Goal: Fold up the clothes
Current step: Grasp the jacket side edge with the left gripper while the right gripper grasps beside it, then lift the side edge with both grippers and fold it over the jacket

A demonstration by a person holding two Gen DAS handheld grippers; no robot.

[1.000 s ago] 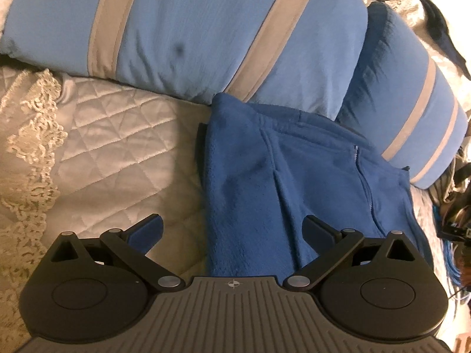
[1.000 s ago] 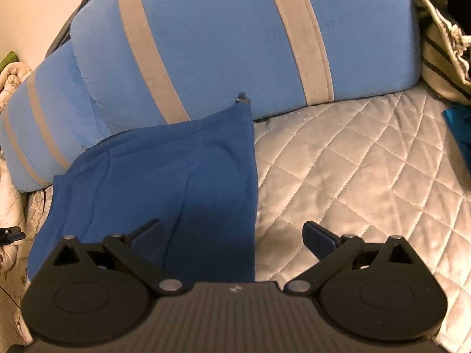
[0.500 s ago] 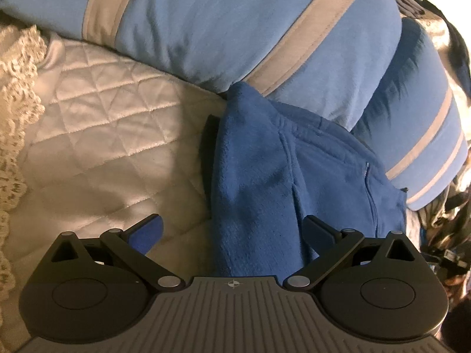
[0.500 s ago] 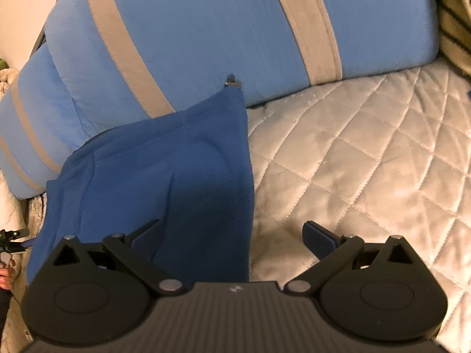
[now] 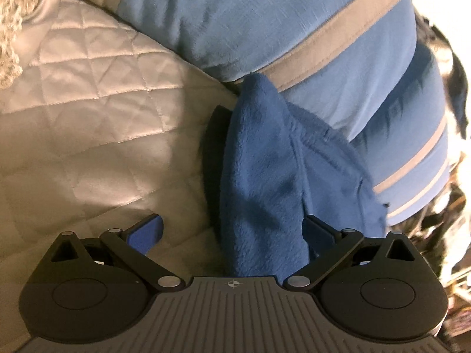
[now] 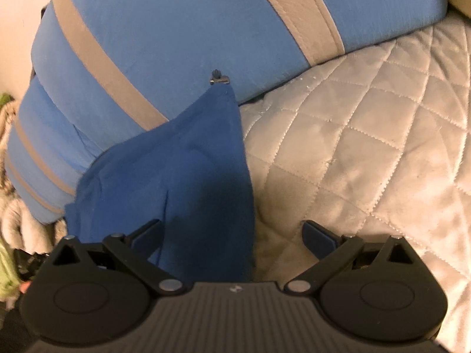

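A dark blue fleece garment [image 5: 273, 176] lies on the quilted bedspread against the pillows. In the left wrist view its left edge runs between the fingers of my left gripper [image 5: 232, 232], which stands open low over it. The right wrist view shows the same fleece [image 6: 188, 170] from its other side, with a small zipper pull [image 6: 219, 78] at its far corner. My right gripper [image 6: 232, 232] is open too, straddling the garment's right edge, its left finger over the cloth and its right finger over bare quilt.
Two light blue pillows with beige stripes [image 5: 294, 23] [image 6: 176, 29] lean behind the garment. A pale quilted bedspread [image 5: 88, 123] [image 6: 368, 135] spreads to either side. Lace trim [image 5: 11, 23] shows at far left; clutter [image 5: 435, 223] sits beyond the bed's edge.
Both grippers have moved forward and lower toward the fleece and pillows, so the garment looks larger and nearer. Both stayed open.
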